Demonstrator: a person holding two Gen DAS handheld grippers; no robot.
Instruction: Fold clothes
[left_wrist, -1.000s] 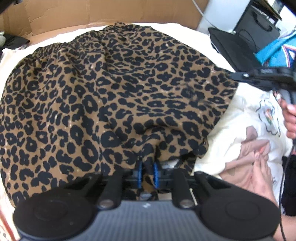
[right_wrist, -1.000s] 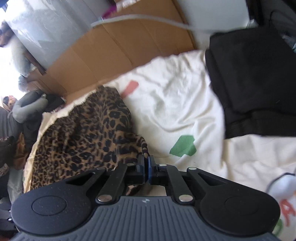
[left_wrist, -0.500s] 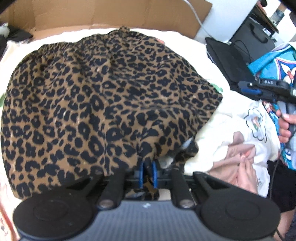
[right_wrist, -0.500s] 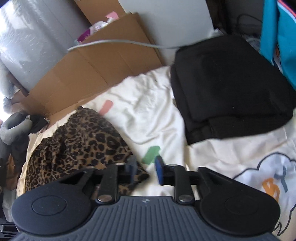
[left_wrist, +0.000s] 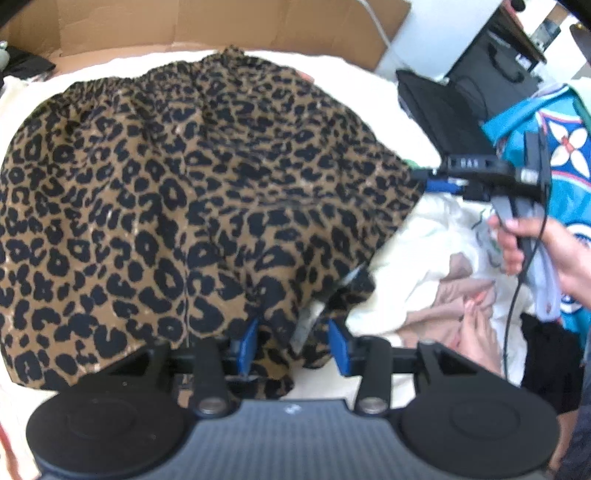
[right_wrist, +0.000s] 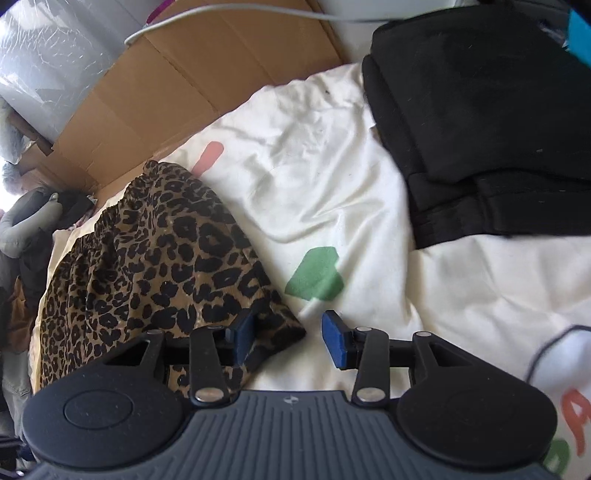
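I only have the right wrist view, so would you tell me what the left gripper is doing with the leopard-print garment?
Observer: The left gripper has its jaws opening, and the near hem of the leopard-print garment lies loose between them.
Operator: Thank you. How does the garment lie overall?
Observer: It lies spread over the cream bedding, with its gathered waistband at the far edge.
Operator: And where does my right gripper sit from there?
Observer: The right gripper, its jaws opening over the garment's corner, is at the garment's right edge, with a hand on its handle.
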